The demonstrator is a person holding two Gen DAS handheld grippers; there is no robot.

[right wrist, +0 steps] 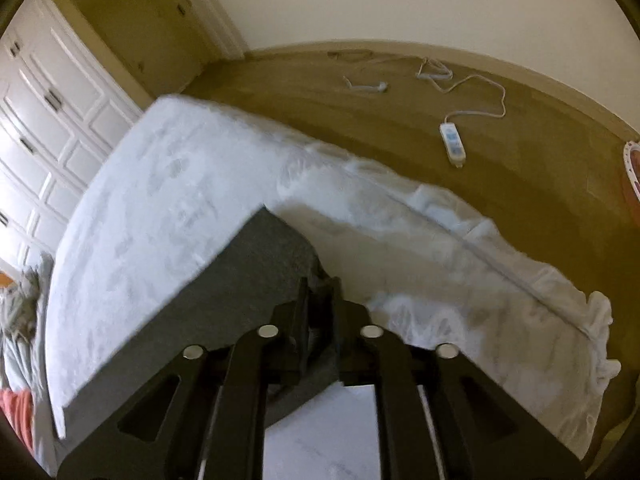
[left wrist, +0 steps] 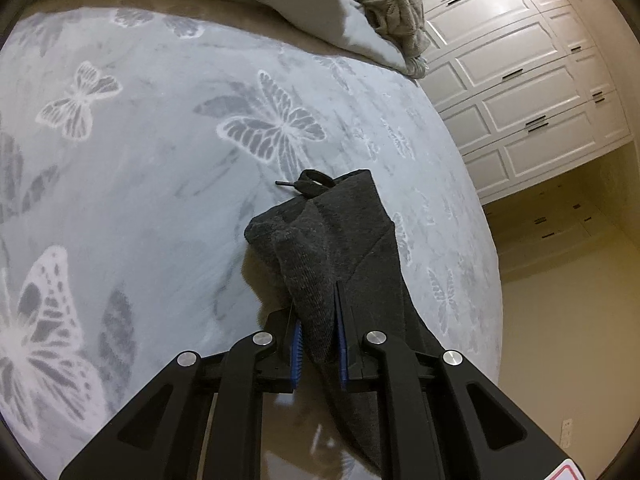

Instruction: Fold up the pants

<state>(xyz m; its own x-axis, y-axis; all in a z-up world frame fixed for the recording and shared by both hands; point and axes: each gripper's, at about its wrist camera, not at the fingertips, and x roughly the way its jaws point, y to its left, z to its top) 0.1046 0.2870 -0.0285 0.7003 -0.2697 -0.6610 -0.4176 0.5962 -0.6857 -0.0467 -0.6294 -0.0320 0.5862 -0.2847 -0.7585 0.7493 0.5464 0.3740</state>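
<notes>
- Two grippers are seen over a bed point(left wrist: 140, 184) covered by a pale butterfly-print blanket; the bed serves as landmark for every place below.
- Dark grey pants point(left wrist: 340, 240) are lifted off the bed near its edge; a black drawstring point(left wrist: 310, 181) hangs at their far end, over the blanket.
- The left gripper point(left wrist: 318, 326) is clamped on a bunched fold of the pants; its blue pads point(left wrist: 296, 354) are pressed against the knit on both sides.
- The right gripper point(right wrist: 320, 300) is seen with pants point(right wrist: 224, 292) fabric between its narrowly parted jaws; whether the pads press on it cannot be told, as the view is blurred.
- White panelled wardrobes point(left wrist: 520, 80) stand beyond the bed's side.
- A white cord with a controller point(right wrist: 452, 142) lies on the wooden floor point(right wrist: 360, 120) past the bed's foot.
- A heap of grey and pale clothes point(left wrist: 394, 12) sits at the bed's far end.
</notes>
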